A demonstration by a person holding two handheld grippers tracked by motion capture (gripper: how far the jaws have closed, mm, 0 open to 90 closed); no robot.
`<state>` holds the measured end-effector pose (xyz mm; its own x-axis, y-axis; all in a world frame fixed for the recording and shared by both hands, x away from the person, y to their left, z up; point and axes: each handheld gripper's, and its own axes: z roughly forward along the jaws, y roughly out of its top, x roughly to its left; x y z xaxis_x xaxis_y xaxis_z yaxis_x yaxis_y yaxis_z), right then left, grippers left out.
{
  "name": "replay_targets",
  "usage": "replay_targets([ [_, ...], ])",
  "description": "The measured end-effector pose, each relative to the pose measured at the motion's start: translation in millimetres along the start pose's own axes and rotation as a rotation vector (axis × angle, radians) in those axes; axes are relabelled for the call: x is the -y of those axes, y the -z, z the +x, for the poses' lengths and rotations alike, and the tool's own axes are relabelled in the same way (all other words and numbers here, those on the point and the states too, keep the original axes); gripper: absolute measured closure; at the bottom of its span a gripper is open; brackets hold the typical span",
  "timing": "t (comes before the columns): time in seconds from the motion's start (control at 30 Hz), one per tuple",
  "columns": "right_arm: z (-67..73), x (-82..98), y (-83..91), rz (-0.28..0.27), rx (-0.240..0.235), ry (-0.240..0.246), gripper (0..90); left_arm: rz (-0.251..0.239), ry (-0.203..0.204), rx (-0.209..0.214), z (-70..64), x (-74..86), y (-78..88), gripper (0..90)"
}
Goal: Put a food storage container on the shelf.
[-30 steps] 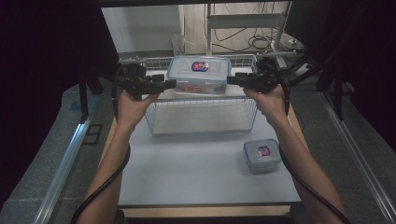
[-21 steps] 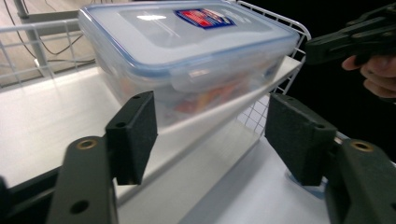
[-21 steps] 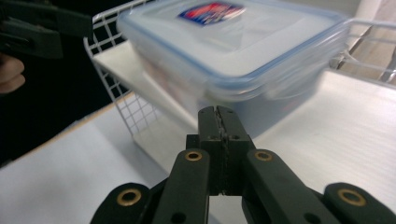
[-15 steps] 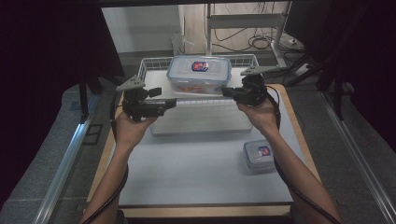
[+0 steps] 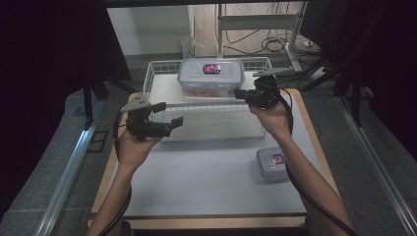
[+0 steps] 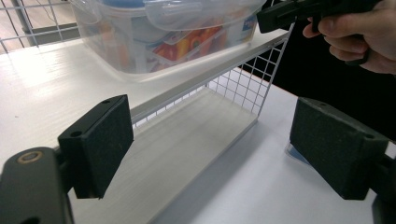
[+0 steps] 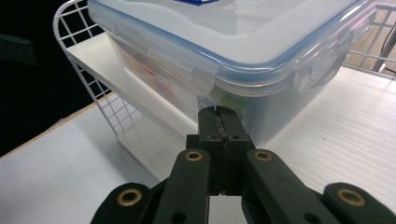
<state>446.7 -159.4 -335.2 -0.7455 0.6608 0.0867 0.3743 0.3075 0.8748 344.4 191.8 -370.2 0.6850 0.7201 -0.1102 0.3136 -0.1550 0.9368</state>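
Observation:
A large clear lidded container (image 5: pixel 210 78) with colourful contents stands on the top shelf of a white wire rack (image 5: pixel 206 110). My left gripper (image 5: pixel 169 113) hovers in front of the rack's left end. Its jaws have just been opening and stand open, nothing between them (image 6: pixel 215 140). The container (image 6: pixel 163 32) lies beyond them, apart. My right gripper (image 5: pixel 237 93) is shut and empty, its tips (image 7: pixel 218 112) close to the near wall of the container (image 7: pixel 243 37) at its right side; whether they touch it I cannot tell.
A small lidded container (image 5: pixel 272 162) sits on the white table (image 5: pixel 196 182) at the right, beside the right forearm. The rack's lower shelf (image 6: pixel 187 154) lies under the top one. Dark floor and metal rails flank the table.
Both grippers have let go of the large container's sides. The left hand drew back, down and leftward with its jaws wider. The right jaws shut. The container stays on the rack.

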Motion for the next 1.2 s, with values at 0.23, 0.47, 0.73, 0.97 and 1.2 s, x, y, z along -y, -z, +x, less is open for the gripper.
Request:
replay_targets([
  [0.23,-3.7,0.6,-2.6,0.001,0.005,-0.013,89.8,0.009,-0.010,0.003,-4.3,3.7,-2.5,12.2],
  [0.47,-4.6,-0.7,-0.4,0.003,0.016,-0.014,89.8,0.011,-0.009,0.011,-5.7,5.1,-4.3,12.3],
  [0.73,5.7,11.2,11.7,-0.022,-0.053,-0.012,75.3,0.013,-0.025,0.005,-15.9,17.1,-0.2,10.6],
  [0.97,33.2,41.4,28.5,-0.009,-0.052,0.056,39.9,0.066,-0.030,-0.003,-32.1,43.1,0.1,6.9],
  [1.2,48.5,88.9,41.8,-0.002,-0.043,0.075,18.6,0.116,-0.041,-0.033,-47.9,83.0,7.4,4.7],
])
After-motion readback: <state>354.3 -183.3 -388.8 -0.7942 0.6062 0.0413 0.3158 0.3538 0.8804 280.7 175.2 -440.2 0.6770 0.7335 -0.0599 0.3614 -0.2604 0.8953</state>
